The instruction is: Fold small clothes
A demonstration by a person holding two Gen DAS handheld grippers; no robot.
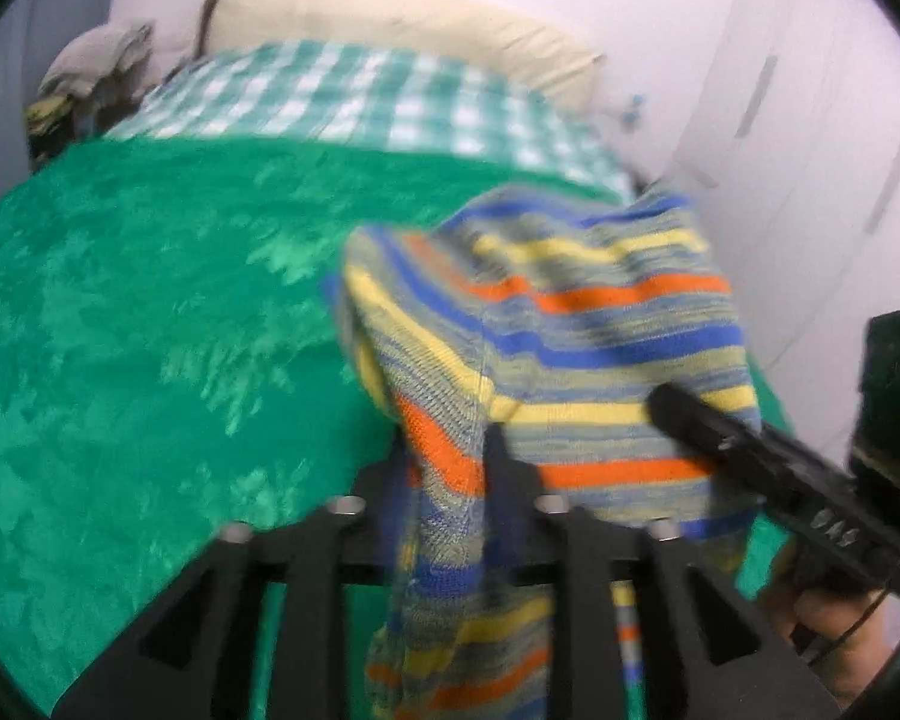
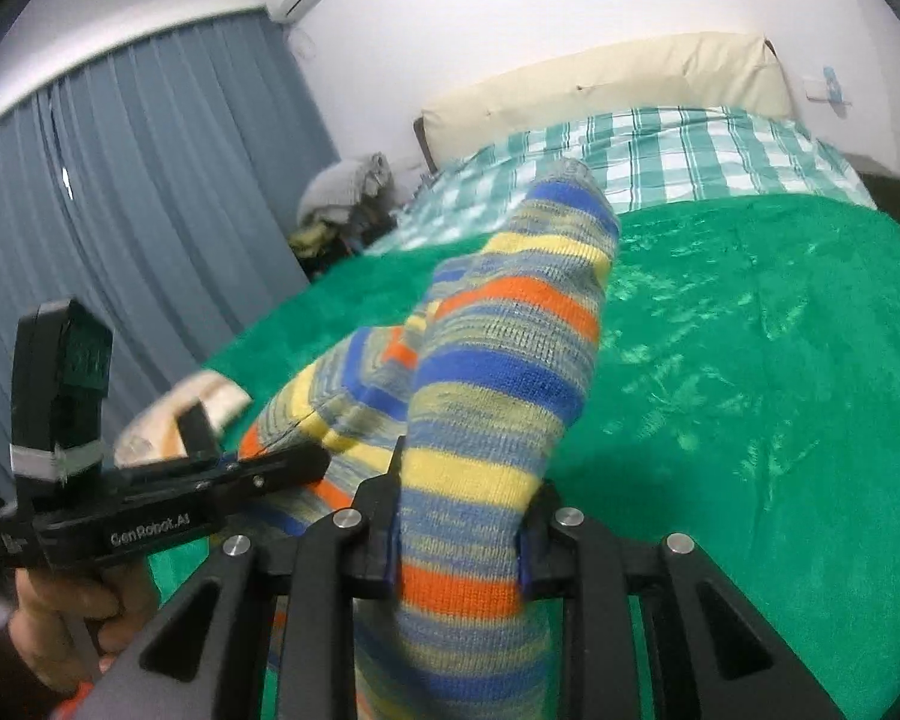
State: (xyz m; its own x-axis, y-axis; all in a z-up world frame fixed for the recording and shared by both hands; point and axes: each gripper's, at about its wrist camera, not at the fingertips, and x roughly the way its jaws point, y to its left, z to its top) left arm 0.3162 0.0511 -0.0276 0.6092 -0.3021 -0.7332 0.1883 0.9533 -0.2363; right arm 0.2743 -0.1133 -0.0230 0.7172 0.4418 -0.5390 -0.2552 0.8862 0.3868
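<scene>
A striped knit garment in blue, yellow, orange and grey hangs lifted above a green bedspread. My left gripper is shut on its edge, and the cloth drapes over the fingers. My right gripper is shut on another part of the same garment, which stands up between the jaws. The right gripper also shows in the left wrist view, gripping the garment's right side. The left gripper shows in the right wrist view, at the garment's left side.
The green bedspread covers the bed. A green checked sheet and a cream headboard lie beyond it. A heap of clothes sits at the far corner. Grey curtains hang at left. A pale cloth lies behind the left gripper.
</scene>
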